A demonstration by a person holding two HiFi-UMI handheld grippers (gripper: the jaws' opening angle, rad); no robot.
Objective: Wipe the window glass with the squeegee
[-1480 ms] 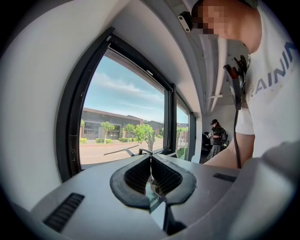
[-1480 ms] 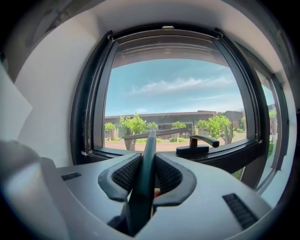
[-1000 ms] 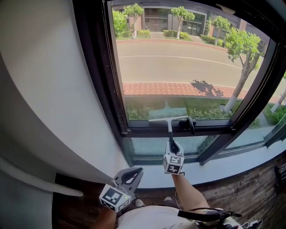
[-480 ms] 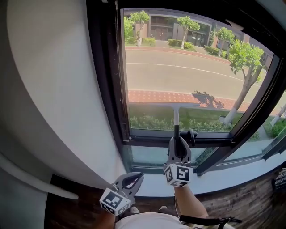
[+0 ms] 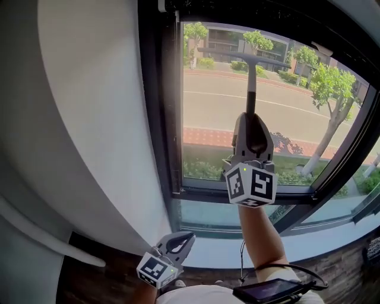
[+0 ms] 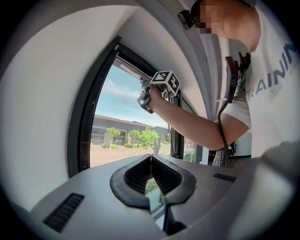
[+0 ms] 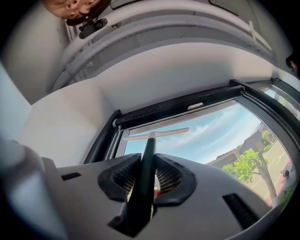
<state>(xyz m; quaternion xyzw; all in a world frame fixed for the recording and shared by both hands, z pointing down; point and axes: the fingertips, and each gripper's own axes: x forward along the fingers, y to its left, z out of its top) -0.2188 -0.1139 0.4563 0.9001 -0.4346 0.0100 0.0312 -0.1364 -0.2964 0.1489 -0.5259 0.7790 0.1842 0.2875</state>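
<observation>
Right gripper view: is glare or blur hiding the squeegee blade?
Right gripper view: no, the squeegee is clear, its blade pale against bright sky; fisheye bends the window frame. Head view: blade reads dark against the sunlit street, no glare.

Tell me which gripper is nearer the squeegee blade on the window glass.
Right. The right gripper is shut on the dark-handled T-shaped squeegee just below its blade; the left gripper hangs shut, empty, down near the sill.

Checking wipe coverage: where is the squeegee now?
Head view: the squeegee, held in the right tongs, has its blade high on the window glass, just under the top frame, nearer the pane's left edge.
</observation>
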